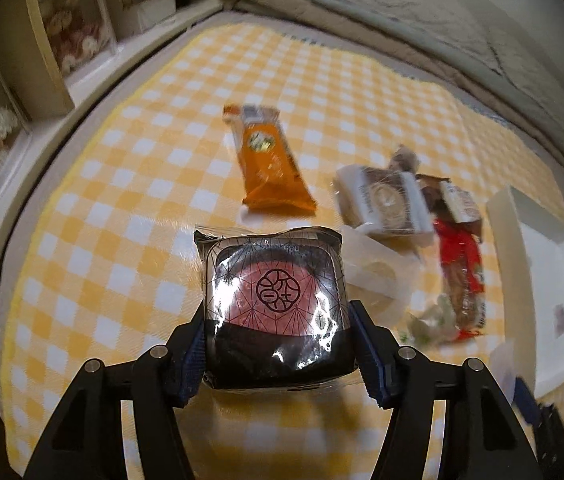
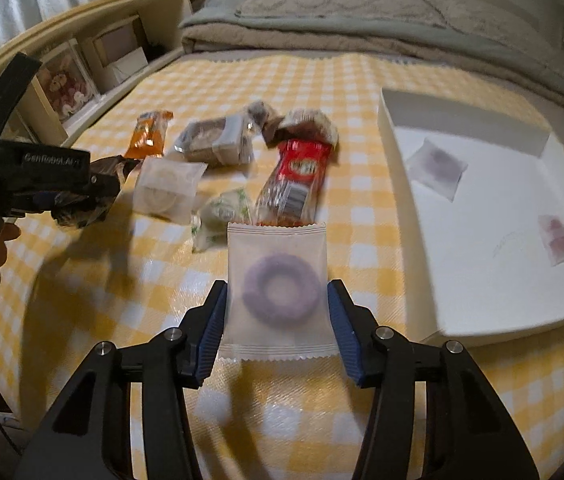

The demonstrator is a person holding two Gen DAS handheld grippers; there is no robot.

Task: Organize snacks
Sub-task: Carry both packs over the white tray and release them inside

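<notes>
My left gripper is shut on a black packet with a pink round cake and holds it above the yellow checked cloth. It also shows in the right wrist view at the far left. My right gripper is shut on a frosted white packet with a purple ring, held above the cloth. A white box with two small packets in it lies to the right. Loose snacks lie on the cloth: an orange packet, a clear-wrapped cake, a red packet.
A frosted white packet and a small green-white sweet lie near the red packet. Folded grey bedding lies behind the cloth. A shelf with boxes runs along the left.
</notes>
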